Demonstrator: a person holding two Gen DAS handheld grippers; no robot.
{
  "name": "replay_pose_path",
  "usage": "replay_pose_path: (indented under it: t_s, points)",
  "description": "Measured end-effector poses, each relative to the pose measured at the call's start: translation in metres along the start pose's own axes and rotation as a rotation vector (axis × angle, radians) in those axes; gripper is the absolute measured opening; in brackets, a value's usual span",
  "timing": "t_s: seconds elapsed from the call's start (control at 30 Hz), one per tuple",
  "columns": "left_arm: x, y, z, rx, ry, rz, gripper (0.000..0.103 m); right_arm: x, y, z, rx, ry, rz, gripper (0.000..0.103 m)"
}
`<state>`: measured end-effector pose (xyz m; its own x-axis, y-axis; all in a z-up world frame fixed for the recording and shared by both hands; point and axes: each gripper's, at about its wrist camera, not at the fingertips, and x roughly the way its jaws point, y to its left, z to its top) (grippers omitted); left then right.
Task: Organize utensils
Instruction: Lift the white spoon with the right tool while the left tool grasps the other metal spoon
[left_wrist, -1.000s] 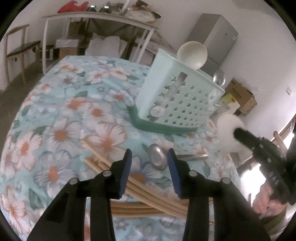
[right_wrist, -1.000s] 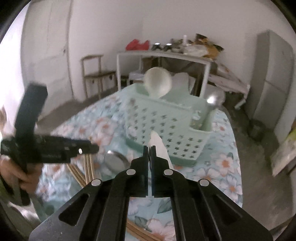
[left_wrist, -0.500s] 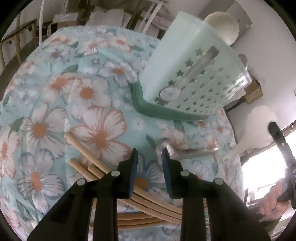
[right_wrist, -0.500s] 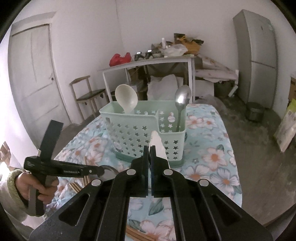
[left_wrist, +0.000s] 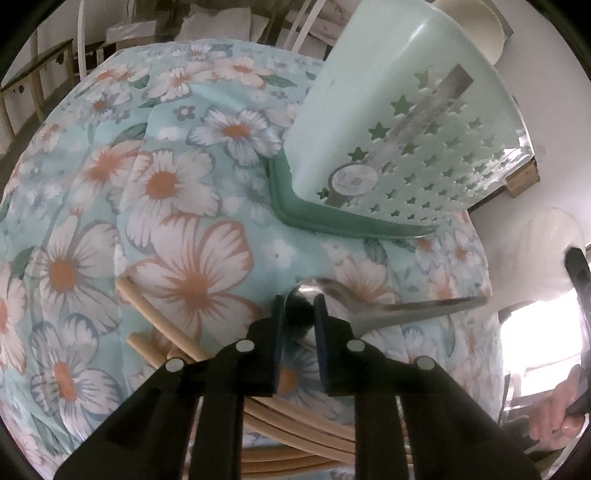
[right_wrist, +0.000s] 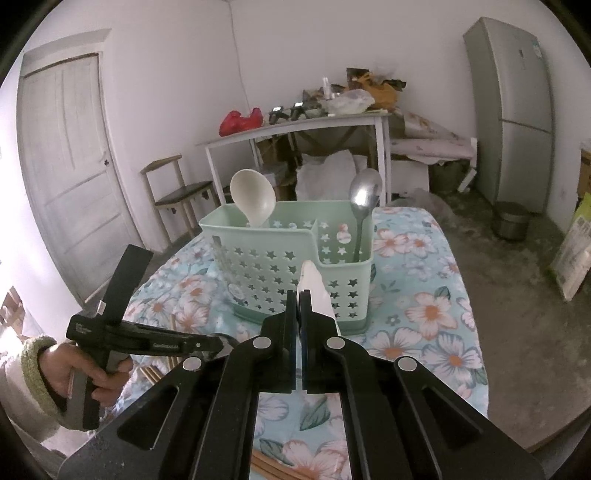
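spoon (left_wrist: 354, 306) on the floral tabletop (left_wrist: 192, 192), bowl between the narrowed jaws of the left gripper (left_wrist: 300, 325), handle running off to the right; caddy (left_wrist: 402, 147) just beyond. right gripper (right_wrist: 299, 314), farther back, clamps a white utensil (right_wrist: 314, 288).

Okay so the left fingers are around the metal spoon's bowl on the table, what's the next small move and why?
Probably close the left gripper fully on the metal spoon. Its fingers straddle the bowl, but the spoon lies flat on the floral tablecloth, so lifting toward the caddy should wait for a firm pinch.
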<state>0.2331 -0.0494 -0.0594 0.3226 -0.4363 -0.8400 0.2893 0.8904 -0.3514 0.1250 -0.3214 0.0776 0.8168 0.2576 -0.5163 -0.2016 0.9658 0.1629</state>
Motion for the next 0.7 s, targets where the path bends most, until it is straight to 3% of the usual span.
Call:
replay_pose_path:
  t_s: [0.17,0.4,0.7]
  points:
    - [-0.015,0.000,-0.001,0.006,-0.053,-0.017,0.005,-0.001,0.001,0.000,0.005,-0.007,-0.009,0.000]
    - [-0.050,-0.009,-0.003,0.044,-0.142,-0.021,0.002,-0.004,-0.002,-0.001,0.024,-0.023,-0.012,0.000]
    - [-0.111,-0.021,-0.011,0.137,-0.282,0.045,0.001,-0.004,-0.003,-0.002,0.030,-0.029,-0.012,0.000]
